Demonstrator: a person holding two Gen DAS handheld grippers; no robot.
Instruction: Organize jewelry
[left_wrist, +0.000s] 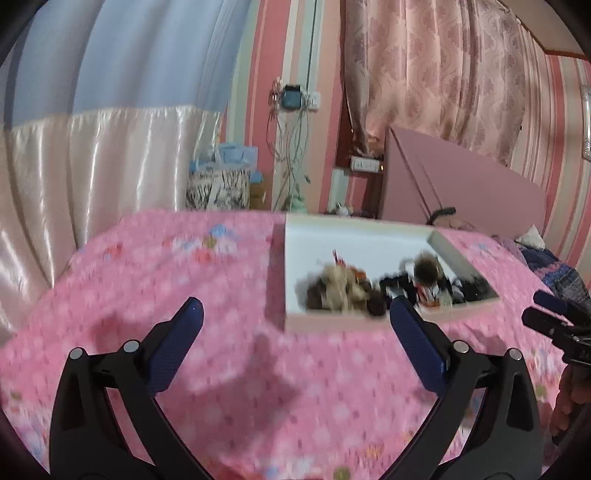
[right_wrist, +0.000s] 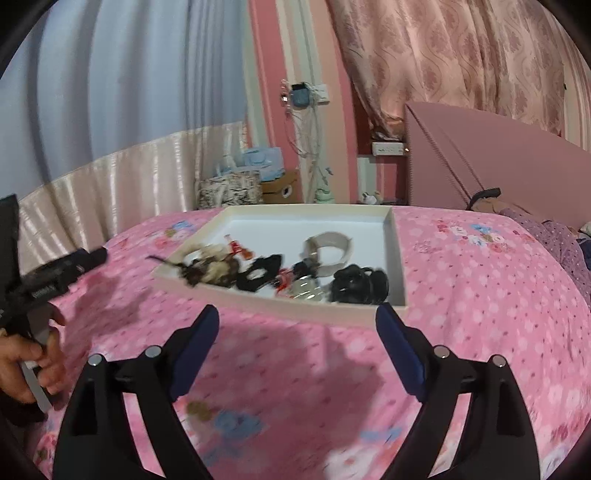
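Honestly, much of what I see is smeared: in the left wrist view the pink flowered bedspread (left_wrist: 166, 266) is blurred, and the heap of jewelry (left_wrist: 343, 288) in the shallow white cardboard box with pink outer walls (left_wrist: 332, 236) reads only as tan, brown and black lumps. My left gripper (left_wrist: 295, 306) has its blue-padded fingers (left_wrist: 181, 339) spread wide, with nothing between them but bedspread. The box lies ahead and to the right of them, its near wall just beyond the right fingertip, which covers part of that wall. At the far right edge, my right gripper (left_wrist: 554, 314) is cut off by the frame, a hand partly showing below it.

In the right wrist view, the left gripper (right_wrist: 70, 266) pokes in from the left edge, held by a hand (right_wrist: 29, 365), mostly cropped. My right gripper (right_wrist: 297, 317) also stands wide and empty. The box sits just ahead of its fingertips, apart from both. Inside I make out a tangled beige piece (right_wrist: 210, 266), a black ring-shaped piece (right_wrist: 258, 275), a pale wide bangle (right_wrist: 328, 251) and a black cluster (right_wrist: 360, 284); finer detail is too blurred to tell.
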